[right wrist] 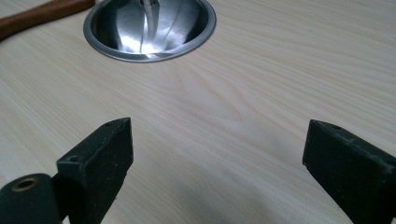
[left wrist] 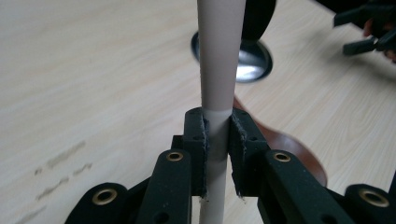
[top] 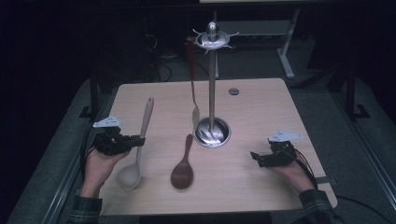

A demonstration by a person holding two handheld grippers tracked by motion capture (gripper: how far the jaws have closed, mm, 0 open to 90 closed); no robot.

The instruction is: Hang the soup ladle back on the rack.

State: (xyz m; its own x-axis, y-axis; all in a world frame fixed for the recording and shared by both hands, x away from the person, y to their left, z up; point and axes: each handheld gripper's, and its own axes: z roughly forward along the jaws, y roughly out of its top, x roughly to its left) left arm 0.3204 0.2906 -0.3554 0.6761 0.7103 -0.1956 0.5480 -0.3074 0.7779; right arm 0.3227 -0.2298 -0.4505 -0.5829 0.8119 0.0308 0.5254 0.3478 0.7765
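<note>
Meanwhile the left tool (left wrist: 217,154) clamps the pale ladle (top: 138,144) handle (brown spoon (top: 183,168) nearby); the right tool (right wrist: 217,154) gapes over the tabletop (top: 261,107).

High view: dim, room beyond the tabletop (top: 261,186) nearly black
Glare: bright spot on the steel stand base (right wrist: 149,28), centre top of the right gripper view
Focus: pale handle (left wrist: 219,51) soft, close to lens
Gripper views: brighter, even light

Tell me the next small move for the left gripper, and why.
Probably lift straight up a little. The left gripper is already shut on the white spoon at its handle, while the bowl seems to lie on the table; the rack has free hooks at its top.
</note>
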